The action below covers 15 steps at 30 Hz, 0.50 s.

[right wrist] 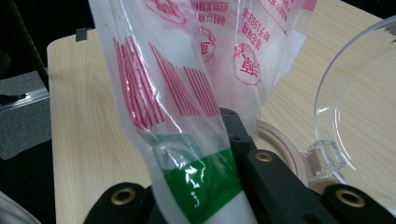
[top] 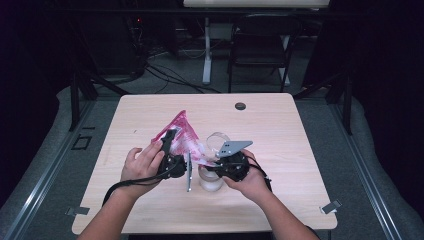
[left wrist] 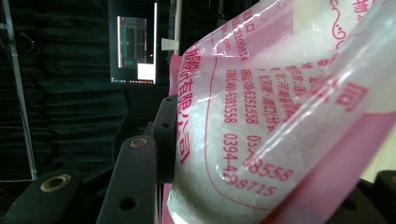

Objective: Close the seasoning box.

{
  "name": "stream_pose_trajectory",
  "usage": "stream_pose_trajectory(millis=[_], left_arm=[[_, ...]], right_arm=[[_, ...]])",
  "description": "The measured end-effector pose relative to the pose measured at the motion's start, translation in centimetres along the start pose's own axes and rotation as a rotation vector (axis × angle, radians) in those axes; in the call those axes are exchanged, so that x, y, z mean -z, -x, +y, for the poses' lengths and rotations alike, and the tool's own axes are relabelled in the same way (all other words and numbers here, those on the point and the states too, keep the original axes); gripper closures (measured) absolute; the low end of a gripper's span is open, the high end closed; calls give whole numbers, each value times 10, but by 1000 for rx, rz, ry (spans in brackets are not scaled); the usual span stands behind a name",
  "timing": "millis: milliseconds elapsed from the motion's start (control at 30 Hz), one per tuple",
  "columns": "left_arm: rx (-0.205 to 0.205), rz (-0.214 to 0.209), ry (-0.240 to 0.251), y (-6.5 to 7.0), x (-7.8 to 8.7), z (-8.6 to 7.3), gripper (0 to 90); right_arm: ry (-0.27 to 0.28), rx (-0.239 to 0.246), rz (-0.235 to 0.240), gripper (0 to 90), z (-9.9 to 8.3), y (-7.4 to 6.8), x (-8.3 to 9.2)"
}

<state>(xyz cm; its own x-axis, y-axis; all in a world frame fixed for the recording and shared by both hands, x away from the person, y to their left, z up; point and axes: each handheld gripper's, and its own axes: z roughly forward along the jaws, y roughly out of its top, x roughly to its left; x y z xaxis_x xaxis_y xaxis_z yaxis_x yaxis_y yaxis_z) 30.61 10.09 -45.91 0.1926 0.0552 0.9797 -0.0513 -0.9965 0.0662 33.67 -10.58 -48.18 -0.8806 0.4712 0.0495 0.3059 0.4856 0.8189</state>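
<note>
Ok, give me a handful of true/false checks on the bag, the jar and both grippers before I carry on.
1. Both grippers grip the pink printed bag. True: the left gripper clamps its upper part, the right gripper its green-banded end.
2. The bag lies flat on the table. False: it is held up off it.
3. The clear jar stands below the bag, its hinged lid open. True.
4. The bag holds dark beans. False: white grainy contents show through.
5. The right gripper's jaws are wide open. False: they are shut on the bag.
</note>
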Motion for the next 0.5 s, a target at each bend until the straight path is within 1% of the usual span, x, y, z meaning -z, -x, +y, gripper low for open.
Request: stream_pose_trajectory(millis=[500], left_arm=[[-9,9,8,-3,0,3,620]], right_arm=[[7,-6,2,882,0,1,1]])
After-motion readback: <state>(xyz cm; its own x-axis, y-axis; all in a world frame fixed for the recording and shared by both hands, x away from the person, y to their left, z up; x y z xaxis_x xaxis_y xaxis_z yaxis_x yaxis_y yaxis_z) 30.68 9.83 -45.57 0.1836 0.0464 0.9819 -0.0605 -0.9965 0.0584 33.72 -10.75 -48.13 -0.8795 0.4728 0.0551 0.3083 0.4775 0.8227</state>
